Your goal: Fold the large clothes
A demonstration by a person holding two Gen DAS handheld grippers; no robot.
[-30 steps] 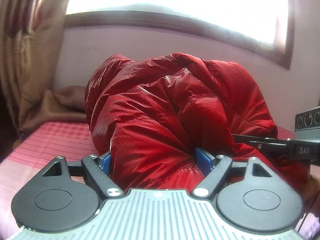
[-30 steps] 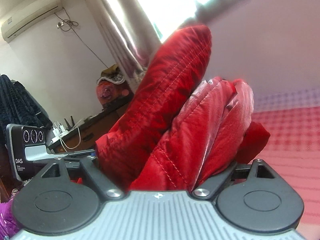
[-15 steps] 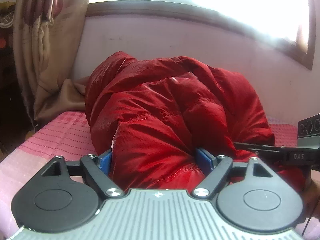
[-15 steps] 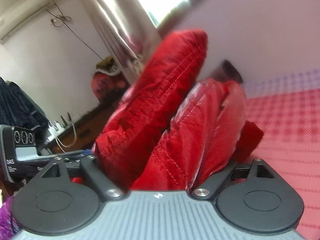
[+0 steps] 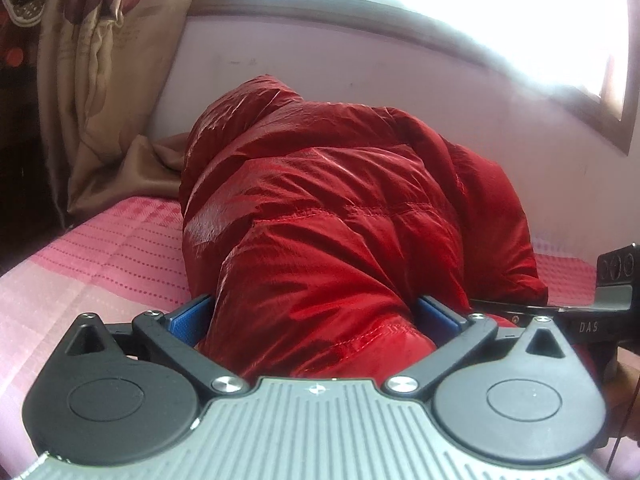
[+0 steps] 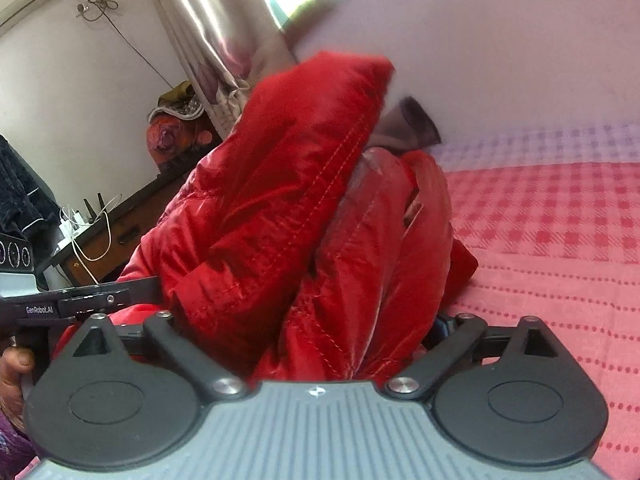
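A shiny red puffer jacket (image 5: 340,216) lies bunched on the pink checked bedsheet (image 5: 120,252). My left gripper (image 5: 316,316) is shut on a thick fold of it, blue pads (image 5: 188,316) pressing both sides. In the right wrist view the jacket (image 6: 288,208) stands up in folds with a stitched edge. My right gripper (image 6: 304,328) is shut on its fabric; its fingertips are mostly hidden by the cloth. Each gripper shows at the edge of the other's view, the right one (image 5: 600,312) and the left one (image 6: 80,304).
A pale wall and bright window (image 5: 440,8) stand behind the bed. A beige curtain (image 5: 100,80) hangs at the left, pooling on the bed. A wooden desk with cables (image 6: 100,232) and a wall air conditioner are at the far left.
Both grippers have lowered with the jacket. The jacket's bulk has sunk and spread flatter on the bed. Both cameras have swung right.
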